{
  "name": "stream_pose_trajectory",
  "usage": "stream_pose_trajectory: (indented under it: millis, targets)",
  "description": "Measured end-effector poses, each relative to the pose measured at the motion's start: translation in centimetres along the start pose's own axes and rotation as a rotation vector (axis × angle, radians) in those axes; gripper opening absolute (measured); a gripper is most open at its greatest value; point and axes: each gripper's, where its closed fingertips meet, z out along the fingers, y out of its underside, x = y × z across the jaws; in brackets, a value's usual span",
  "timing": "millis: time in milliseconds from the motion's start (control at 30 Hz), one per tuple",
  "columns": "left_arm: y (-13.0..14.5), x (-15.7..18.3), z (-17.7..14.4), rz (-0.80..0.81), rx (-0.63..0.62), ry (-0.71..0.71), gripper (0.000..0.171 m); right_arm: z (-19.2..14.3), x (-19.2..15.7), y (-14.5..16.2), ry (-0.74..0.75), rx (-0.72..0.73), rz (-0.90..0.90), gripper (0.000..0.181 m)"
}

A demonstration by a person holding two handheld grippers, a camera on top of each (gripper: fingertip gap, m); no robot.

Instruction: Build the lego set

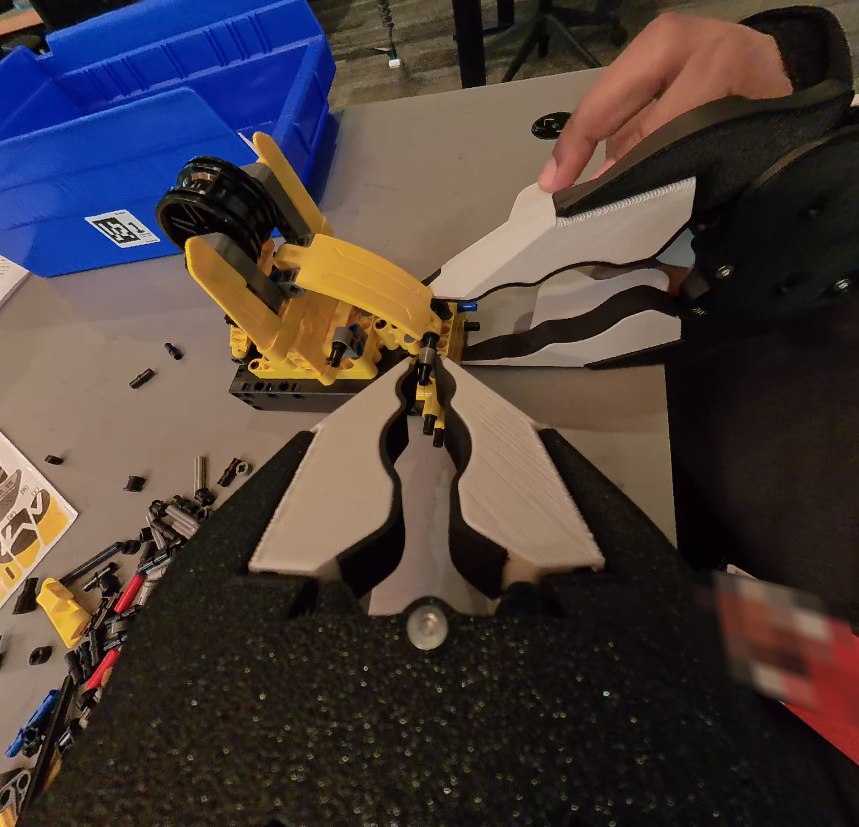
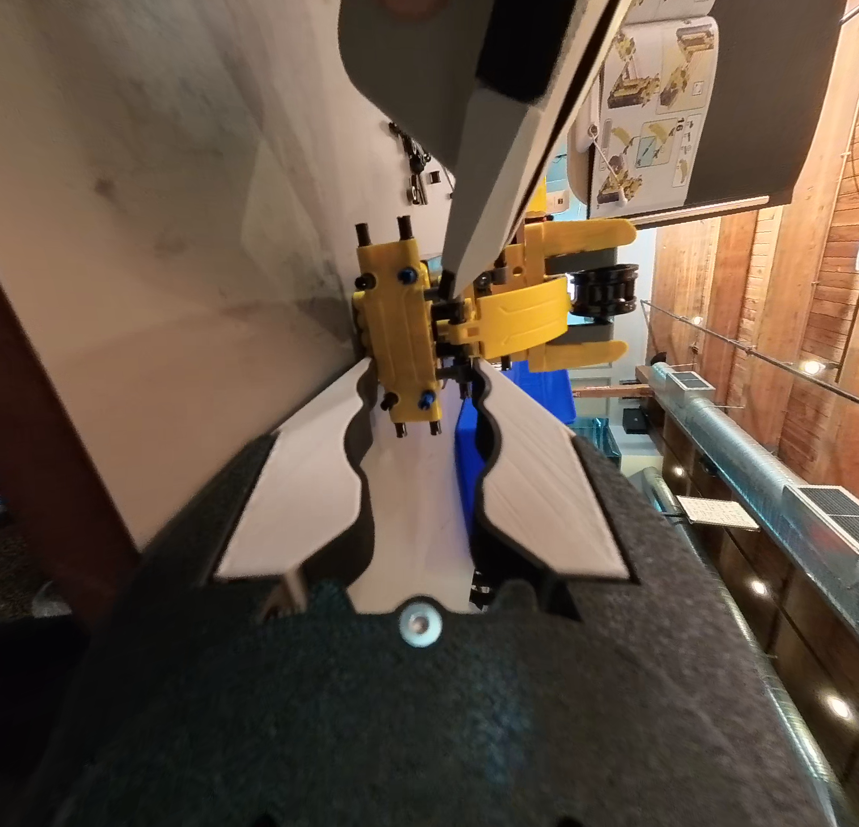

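Note:
A yellow brick-built model [image 1: 353,288] with a black wheel [image 1: 218,209] at its front stands on the grey table [image 1: 465,163]. My left gripper [image 1: 425,372] is shut on a small yellow piece with black pins [image 1: 431,402] at the model's near rear corner. My right gripper [image 1: 453,323] comes in from the right and its fingers clamp the model's rear end. In the right wrist view the right gripper [image 2: 423,367] holds the yellow rear block [image 2: 402,335] between its fingertips. The left gripper [image 2: 453,288] reaches in from above and touches a black pin there.
A blue bin [image 1: 139,130] stands behind the model on the left. Loose black, grey, red and yellow parts [image 1: 116,572] and a sticker sheet [image 1: 23,525] lie at the near left. An open instruction booklet [image 2: 650,107] lies nearby. A person's hand [image 1: 650,98] holds the right gripper. My two grippers' fingertips are within a few centimetres of each other.

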Motion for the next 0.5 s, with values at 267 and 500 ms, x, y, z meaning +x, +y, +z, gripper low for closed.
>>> stream_pose_trajectory:
  millis: [267, 500]
  targets:
    - [0.0, -0.09, 0.0, 0.031, -0.002, -0.022, 0.006, 0.03, 0.03, -0.01, 0.003, 0.001, 0.001, 0.04]
    - [0.0, -0.21, 0.03, 0.036, -0.003, -0.033, 0.006, 0.09, 0.01, 0.05, 0.004, -0.014, -0.004, 0.04]
